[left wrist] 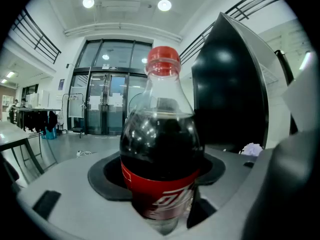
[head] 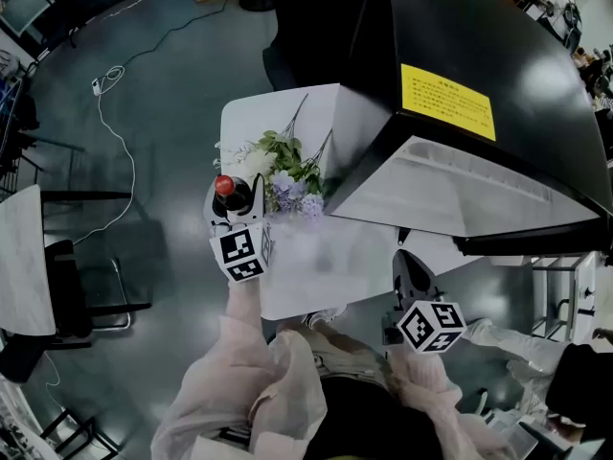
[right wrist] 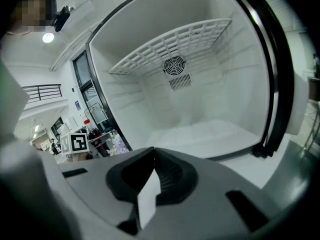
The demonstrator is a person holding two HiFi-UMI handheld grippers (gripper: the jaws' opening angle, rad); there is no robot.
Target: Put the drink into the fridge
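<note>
The drink, a cola bottle (head: 228, 192) with a red cap and red label, stands upright at the left edge of the white table (head: 326, 266). My left gripper (head: 235, 206) has one jaw on each side of the bottle (left wrist: 160, 154), pressed against its lower body. My right gripper (head: 410, 268) is shut with nothing in it and points into the open fridge (head: 479, 84), close to its front. The right gripper view shows the white fridge interior (right wrist: 200, 109) with nothing on its floor, and the bottle (right wrist: 87, 126) far off at the left.
Artificial flowers (head: 287, 175) lie on the table between the bottle and the fridge. A wire shelf (right wrist: 170, 49) sits high inside the fridge. On the floor at the left are a chair (head: 86, 295), another table (head: 21, 257) and a white cable (head: 115, 142).
</note>
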